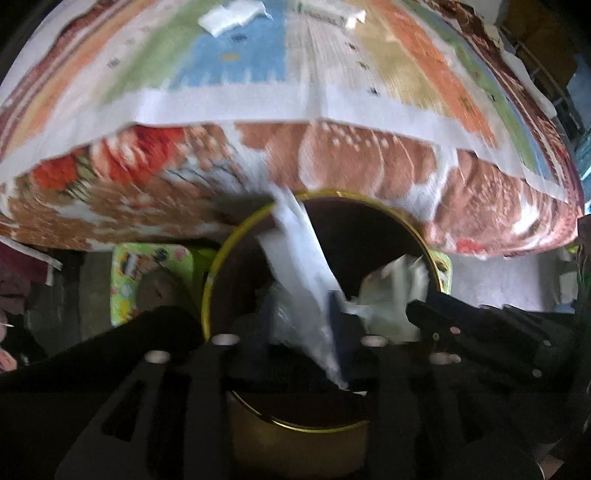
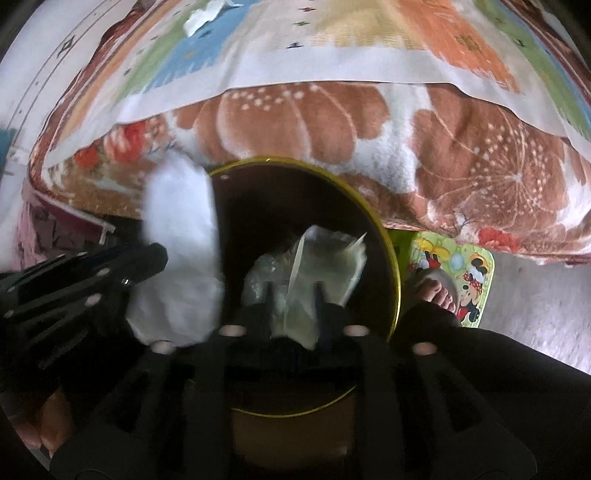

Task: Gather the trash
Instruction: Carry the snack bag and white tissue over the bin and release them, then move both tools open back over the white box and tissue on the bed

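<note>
A round brown bin with a yellow rim [image 1: 229,240] [image 2: 384,236] stands on the floor against the bed, below both grippers. My left gripper [image 1: 301,325] is over the bin, its jaws apart, with a white paper sheet [image 1: 299,266] between them; the sheet is blurred and I cannot tell if it is gripped. It shows at left in the right wrist view [image 2: 177,258]. My right gripper [image 2: 295,317] is over the bin with a clear plastic wrapper [image 2: 321,266] between its narrow-set fingers; it also shows in the left wrist view [image 1: 395,291]. More white scraps [image 1: 229,16] [image 2: 203,14] lie on the bed.
The bed carries a striped coloured mat [image 1: 295,66] over a brown floral blanket [image 2: 461,155]. A green cartoon mat [image 2: 461,280] lies on the grey floor, with a bare foot [image 2: 439,291] on it beside the bin. Some trash [image 2: 258,280] lies inside the bin.
</note>
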`<state>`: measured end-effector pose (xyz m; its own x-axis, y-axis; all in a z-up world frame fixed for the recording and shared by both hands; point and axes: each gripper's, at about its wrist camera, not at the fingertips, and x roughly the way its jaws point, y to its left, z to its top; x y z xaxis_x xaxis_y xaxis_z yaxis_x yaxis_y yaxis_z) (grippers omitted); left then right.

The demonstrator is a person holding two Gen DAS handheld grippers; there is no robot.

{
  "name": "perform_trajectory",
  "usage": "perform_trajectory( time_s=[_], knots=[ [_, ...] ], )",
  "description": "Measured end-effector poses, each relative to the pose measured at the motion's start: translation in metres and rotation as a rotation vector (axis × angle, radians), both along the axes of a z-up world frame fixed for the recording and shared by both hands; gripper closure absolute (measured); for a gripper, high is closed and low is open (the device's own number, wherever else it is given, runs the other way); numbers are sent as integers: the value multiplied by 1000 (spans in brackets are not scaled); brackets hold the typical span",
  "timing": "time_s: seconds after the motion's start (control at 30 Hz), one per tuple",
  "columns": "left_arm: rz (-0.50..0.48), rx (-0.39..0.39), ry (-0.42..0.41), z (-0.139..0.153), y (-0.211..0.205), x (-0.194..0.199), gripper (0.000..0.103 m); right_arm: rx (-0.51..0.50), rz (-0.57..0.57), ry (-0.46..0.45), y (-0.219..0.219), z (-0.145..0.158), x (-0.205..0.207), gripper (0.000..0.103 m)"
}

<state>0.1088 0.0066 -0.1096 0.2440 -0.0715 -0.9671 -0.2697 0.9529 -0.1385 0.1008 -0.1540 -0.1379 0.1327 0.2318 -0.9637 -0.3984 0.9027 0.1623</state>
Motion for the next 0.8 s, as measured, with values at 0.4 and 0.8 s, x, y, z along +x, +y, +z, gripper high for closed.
perform_trajectory(
  time_s=[0.4,0.8],
  knots=[
    [165,6,-105,28,36,-1,49,100,-33,-75,-10,31,-4,55],
    [217,-3,-153,46,67,16,21,135,5,-194,-16,77,11,30]
  ],
)
